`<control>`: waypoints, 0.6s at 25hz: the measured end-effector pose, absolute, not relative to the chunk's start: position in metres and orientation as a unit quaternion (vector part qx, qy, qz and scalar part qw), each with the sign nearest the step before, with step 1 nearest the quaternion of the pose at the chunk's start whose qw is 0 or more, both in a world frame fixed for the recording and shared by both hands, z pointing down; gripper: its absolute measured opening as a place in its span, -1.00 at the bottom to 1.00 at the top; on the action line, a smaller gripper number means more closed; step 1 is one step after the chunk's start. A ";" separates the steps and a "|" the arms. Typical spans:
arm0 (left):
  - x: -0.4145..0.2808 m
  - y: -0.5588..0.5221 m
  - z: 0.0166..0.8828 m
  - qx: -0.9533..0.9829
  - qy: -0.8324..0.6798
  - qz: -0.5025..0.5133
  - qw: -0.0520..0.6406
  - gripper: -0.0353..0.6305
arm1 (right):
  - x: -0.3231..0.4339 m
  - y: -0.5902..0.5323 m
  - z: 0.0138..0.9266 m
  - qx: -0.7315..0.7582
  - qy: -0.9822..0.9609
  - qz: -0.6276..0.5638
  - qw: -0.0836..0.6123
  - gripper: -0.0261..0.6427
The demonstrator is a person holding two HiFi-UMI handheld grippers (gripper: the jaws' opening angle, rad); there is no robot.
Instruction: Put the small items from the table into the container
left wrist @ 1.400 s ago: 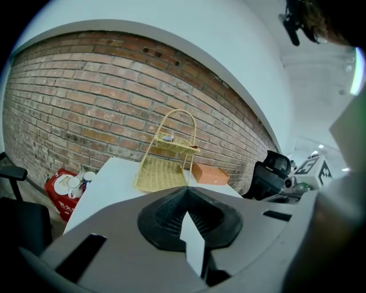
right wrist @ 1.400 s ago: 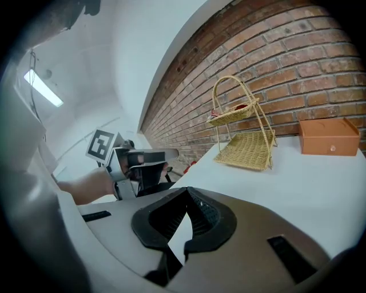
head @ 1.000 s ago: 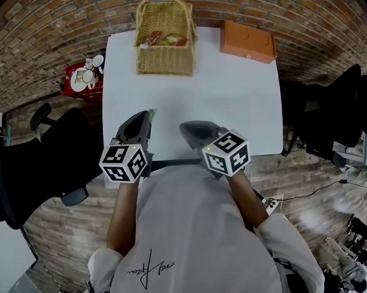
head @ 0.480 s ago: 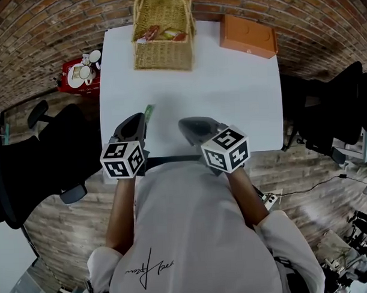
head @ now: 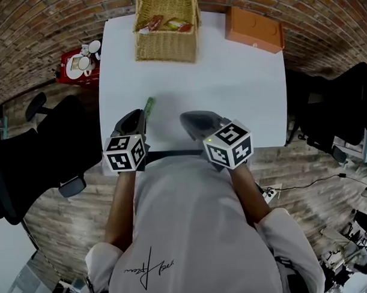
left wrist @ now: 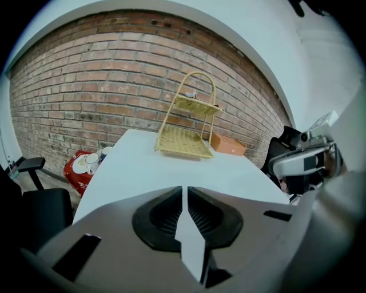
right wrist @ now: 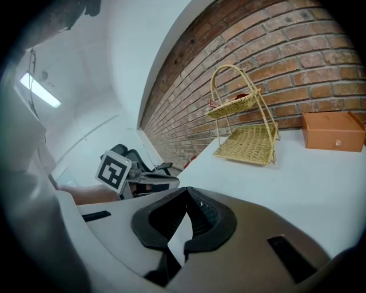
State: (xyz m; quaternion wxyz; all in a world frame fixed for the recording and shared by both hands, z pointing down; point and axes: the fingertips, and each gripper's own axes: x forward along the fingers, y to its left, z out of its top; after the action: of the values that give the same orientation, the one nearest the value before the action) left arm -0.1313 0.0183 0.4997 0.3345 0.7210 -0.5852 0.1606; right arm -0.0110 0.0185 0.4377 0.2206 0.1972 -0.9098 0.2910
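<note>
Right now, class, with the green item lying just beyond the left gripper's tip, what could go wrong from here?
One: the left gripper has its jaws shut; pushed forward like that, they would probably shove the green item across the table rather than grip it. Two: the wicker basket stands at the far edge, so the carry is long and a thin item in a loose grip might slip out.

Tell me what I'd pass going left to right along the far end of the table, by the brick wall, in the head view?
red box with white cups → wicker basket → orange box
</note>
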 end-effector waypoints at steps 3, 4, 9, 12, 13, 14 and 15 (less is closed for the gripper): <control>-0.134 0.020 0.513 0.716 -0.582 0.173 0.344 -0.86 | -0.011 0.017 0.439 0.198 -0.909 0.292 0.221 -0.86; -0.134 0.021 0.517 0.714 -0.582 0.176 0.347 -0.86 | -0.011 0.016 0.439 0.199 -0.909 0.292 0.222 -0.86; -0.136 0.023 0.534 0.705 -0.578 0.199 0.359 -0.86 | -0.007 0.011 0.441 0.206 -0.905 0.298 0.225 -0.86; -0.134 0.022 0.543 0.705 -0.570 0.210 0.367 -0.84 | -0.005 0.007 0.443 0.209 -0.903 0.300 0.227 -0.86; -0.133 0.022 0.545 0.705 -0.566 0.213 0.370 -0.79 | -0.004 0.006 0.443 0.209 -0.902 0.300 0.228 -0.86; -0.131 0.022 0.548 0.705 -0.562 0.215 0.375 -0.69 | -0.004 0.005 0.444 0.210 -0.902 0.301 0.229 -0.86; -0.130 0.021 0.551 0.705 -0.558 0.219 0.379 -0.62 | -0.003 0.004 0.445 0.211 -0.901 0.303 0.229 -0.86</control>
State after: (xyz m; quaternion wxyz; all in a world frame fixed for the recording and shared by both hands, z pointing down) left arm -0.1301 0.0214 0.5514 0.3792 0.7047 -0.5584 0.2187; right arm -0.0034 0.0037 0.4445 0.2292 0.2107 -0.9008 0.3027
